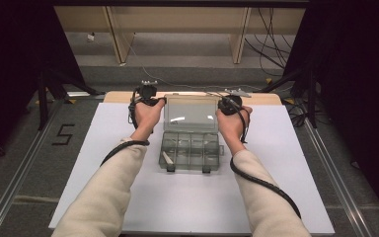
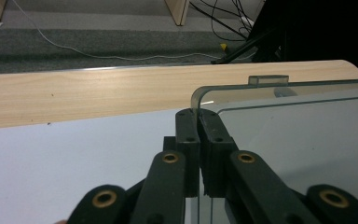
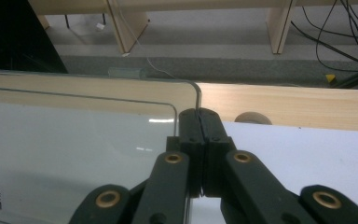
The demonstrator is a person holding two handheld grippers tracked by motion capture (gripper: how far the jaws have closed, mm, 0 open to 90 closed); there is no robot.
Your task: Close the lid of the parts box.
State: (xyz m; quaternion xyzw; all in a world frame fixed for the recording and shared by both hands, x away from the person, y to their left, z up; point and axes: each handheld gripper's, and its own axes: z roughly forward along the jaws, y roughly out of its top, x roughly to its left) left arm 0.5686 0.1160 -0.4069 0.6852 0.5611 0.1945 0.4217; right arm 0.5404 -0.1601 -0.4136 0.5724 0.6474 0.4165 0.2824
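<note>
A clear plastic compartment box (image 1: pixel 191 151) sits mid-table with its lid (image 1: pixel 190 114) swung up and open. My left gripper (image 1: pixel 154 100) is shut on the lid's left edge; in the left gripper view the jaws of the left gripper (image 2: pixel 198 116) pinch the lid (image 2: pixel 298 140) near its upper corner. My right gripper (image 1: pixel 225 103) is shut on the lid's right edge; in the right gripper view the jaws of the right gripper (image 3: pixel 200 116) clamp the lid (image 3: pixel 74 140) at its corner. A pale small part (image 1: pixel 168 159) lies in the box's front-left compartment.
The box rests on a white sheet (image 1: pixel 103 148) over a wooden table whose bare far edge (image 2: pixel 98 93) lies just beyond the lid. Cables cross the floor (image 1: pixel 276 49) behind, and wooden furniture legs (image 1: pixel 121 44) stand there.
</note>
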